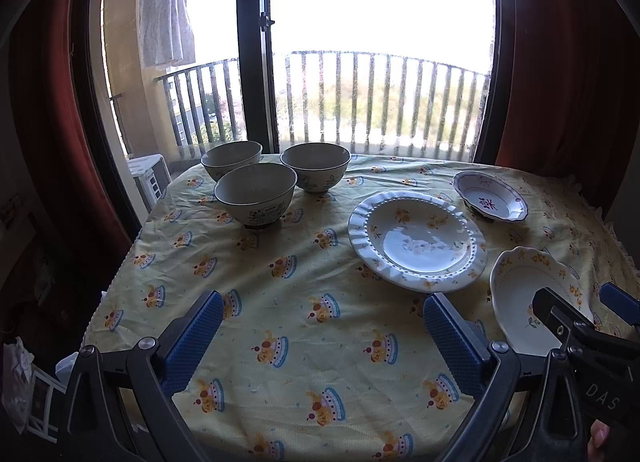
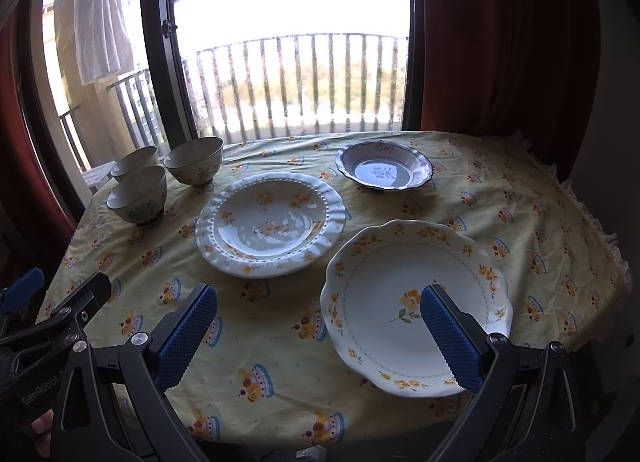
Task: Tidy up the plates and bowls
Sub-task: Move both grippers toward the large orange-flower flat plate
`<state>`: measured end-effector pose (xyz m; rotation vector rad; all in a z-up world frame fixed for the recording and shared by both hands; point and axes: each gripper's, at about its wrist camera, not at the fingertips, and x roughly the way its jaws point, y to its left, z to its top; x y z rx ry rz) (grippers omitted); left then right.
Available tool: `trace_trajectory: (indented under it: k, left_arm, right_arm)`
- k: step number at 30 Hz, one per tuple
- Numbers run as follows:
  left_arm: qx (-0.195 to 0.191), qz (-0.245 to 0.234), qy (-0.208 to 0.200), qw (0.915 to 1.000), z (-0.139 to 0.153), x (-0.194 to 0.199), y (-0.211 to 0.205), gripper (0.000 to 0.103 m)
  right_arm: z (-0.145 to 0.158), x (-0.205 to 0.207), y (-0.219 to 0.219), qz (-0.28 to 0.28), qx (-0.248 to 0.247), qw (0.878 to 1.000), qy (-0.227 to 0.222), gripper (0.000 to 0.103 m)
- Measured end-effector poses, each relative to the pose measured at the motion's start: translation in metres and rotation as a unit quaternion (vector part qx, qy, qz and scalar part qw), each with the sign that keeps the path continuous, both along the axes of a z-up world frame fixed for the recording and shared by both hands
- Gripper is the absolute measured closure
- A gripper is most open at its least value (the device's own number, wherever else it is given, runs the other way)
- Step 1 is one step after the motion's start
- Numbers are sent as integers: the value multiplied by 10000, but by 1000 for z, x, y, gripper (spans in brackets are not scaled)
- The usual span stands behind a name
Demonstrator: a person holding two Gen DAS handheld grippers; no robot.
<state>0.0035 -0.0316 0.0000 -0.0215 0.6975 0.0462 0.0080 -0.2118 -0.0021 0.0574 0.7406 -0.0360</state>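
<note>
Nearest the right gripper [image 2: 319, 332], a white scalloped plate with yellow flowers [image 2: 384, 302] lay on the worktop [image 2: 256, 342]; the gripper's right finger hung over the plate's bowl, its jaws spread wide and holding nothing. Ahead and to its left sat a white ribbed plate with a beaded ring [image 2: 270, 224], empty, and beyond that, further right, a small blue-rimmed dish with a dark character inside [image 2: 384, 166], also empty. Three cream ceramic bowls with leaf prints [image 2: 138, 194] clustered far ahead-left by the worktop's edge; their insides showed nothing. The left gripper [image 1: 323, 330] hovered wide open and empty above bare yellow patterned tablecloth [image 1: 280, 302], with open cloth between it and the bowls [image 1: 256, 192] and the ribbed plate [image 1: 418, 240] ahead-right.
</note>
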Motion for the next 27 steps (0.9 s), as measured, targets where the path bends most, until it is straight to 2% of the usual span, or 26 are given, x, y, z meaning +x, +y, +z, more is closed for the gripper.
trace_trajectory:
  k: [12, 17, 24, 27]
  left_arm:
    - [26, -41, 40, 10000, 2, -3, 0, 3]
    - [126, -136, 60, 9998, 4, 2, 4, 3]
    - [111, -294, 198, 9993, 3, 17, 18, 4]
    - [90, -375, 238, 9990, 3, 24, 24, 4]
  right_arm:
    - [0, 1, -3, -8, 18, 10000, -12, 1]
    - [4, -1, 3, -57, -144, 9997, 191, 1]
    - [3, 9, 15, -233, -36, 9996, 166, 1]
    - [5, 14, 22, -315, -146, 9985, 434, 1]
